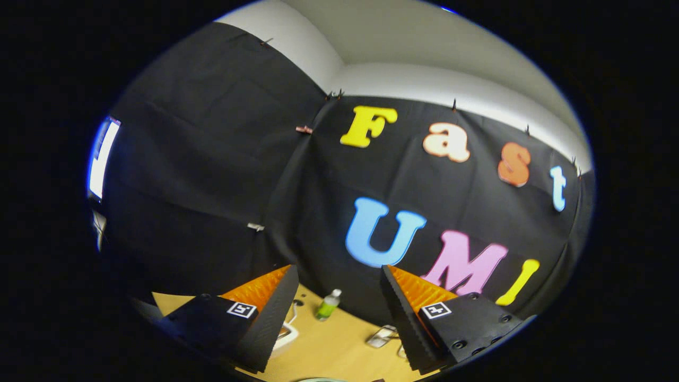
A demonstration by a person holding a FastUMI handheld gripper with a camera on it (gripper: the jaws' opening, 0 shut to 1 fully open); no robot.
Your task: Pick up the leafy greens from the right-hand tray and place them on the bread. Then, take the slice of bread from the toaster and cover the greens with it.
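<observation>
Your gripper (337, 276) is spread wide with nothing between its fingers, tilted up at the booth wall — so no step looks done yet. Greens, bread and toaster aren't identifiable; beyond the fingers, the wooden table (339, 345) carries a small green bottle (328, 305).

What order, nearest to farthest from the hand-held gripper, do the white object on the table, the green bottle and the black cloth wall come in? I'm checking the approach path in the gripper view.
The hand-held gripper is open, holding nothing.
1. White object: on the table, between the fingers, toward the right one.
2. Green bottle: farther along the table, nearer the left finger.
3. Black cloth wall: behind everything.
</observation>
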